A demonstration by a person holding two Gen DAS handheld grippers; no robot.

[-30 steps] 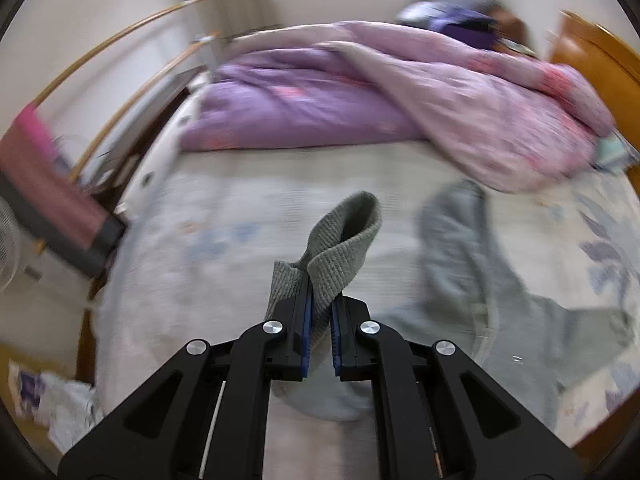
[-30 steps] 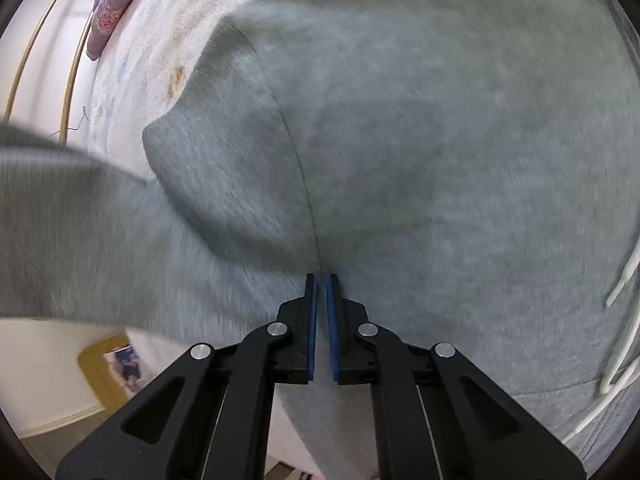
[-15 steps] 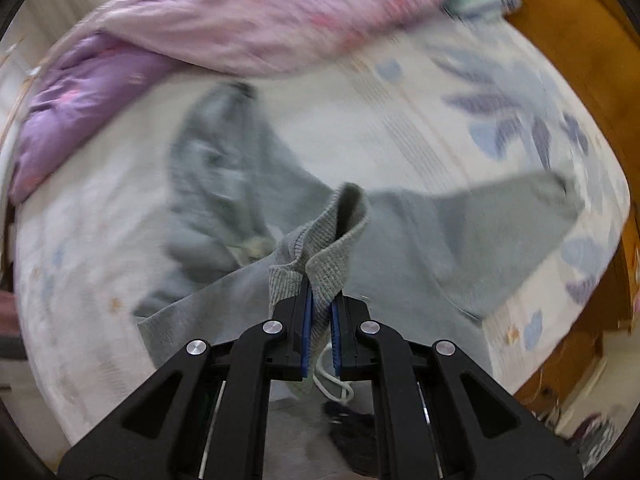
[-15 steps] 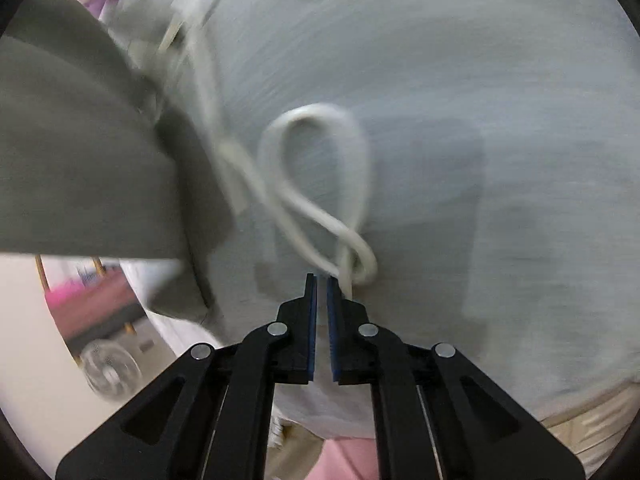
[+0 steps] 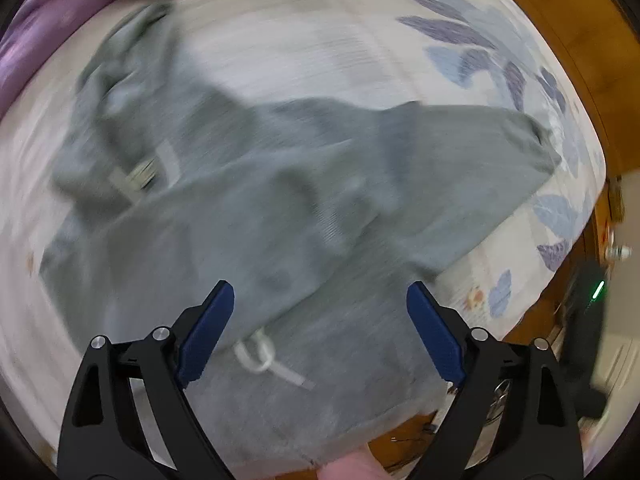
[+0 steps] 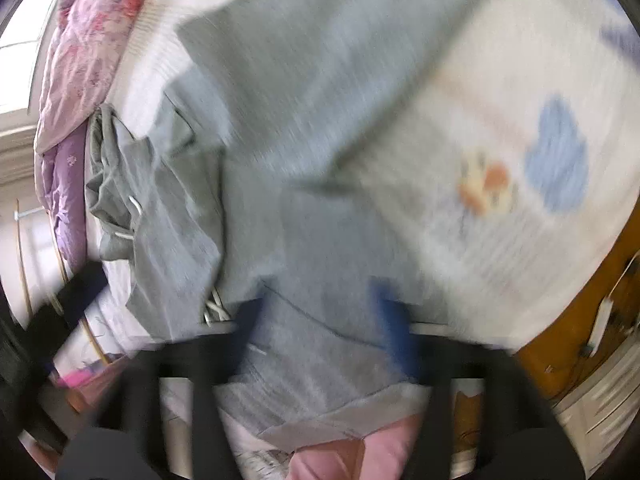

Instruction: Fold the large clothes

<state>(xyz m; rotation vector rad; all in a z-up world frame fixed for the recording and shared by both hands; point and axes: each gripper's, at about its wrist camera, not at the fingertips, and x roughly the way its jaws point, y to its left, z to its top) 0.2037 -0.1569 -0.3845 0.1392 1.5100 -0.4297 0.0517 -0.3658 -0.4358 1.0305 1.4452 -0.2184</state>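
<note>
Both tools are hanging wide apart, jaws having just been opening, nothing clamped: left tool (image 5: 320, 300) and right tool (image 6: 320, 312) are hovering over the grey cotton hooded sweatshirt (image 5: 320, 200) lying across the floral-sheeted bed (image 5: 312, 40).

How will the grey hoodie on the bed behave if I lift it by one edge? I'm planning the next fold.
Probably floppy: the grey hoodie lies in soft creases on the bed sheet, so it should drape and sag. Its white drawstring lies loose and would likely dangle. The knit looks thick, so likely not slippery.
</note>
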